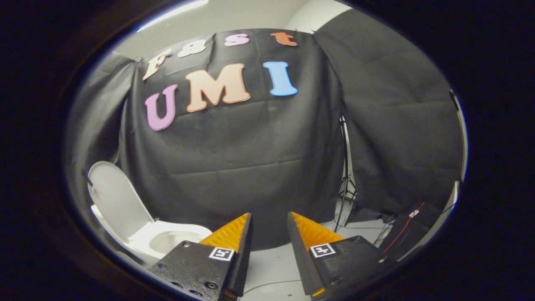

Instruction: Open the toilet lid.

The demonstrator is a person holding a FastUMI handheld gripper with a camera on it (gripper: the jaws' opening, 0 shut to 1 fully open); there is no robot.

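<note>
Standing upright, toilet lid [115, 200] raised, long axis vertical; tongs [269, 219] parted, empty, well apart from it.

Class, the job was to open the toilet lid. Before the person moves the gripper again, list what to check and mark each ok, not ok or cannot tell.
1. Toilet lid raised upright off the bowl: ok.
2. Toilet bowl open to view beside the fingers: ok.
3. Gripper jaws apart with nothing between them: ok.
4. Gripper free of the lid, which stands off to one side of the fingers: ok.
5. Lid resting steadily against something behind it: cannot tell.
6. Tripod stand by the black cloth wall, apart from the fingers: ok.
</note>
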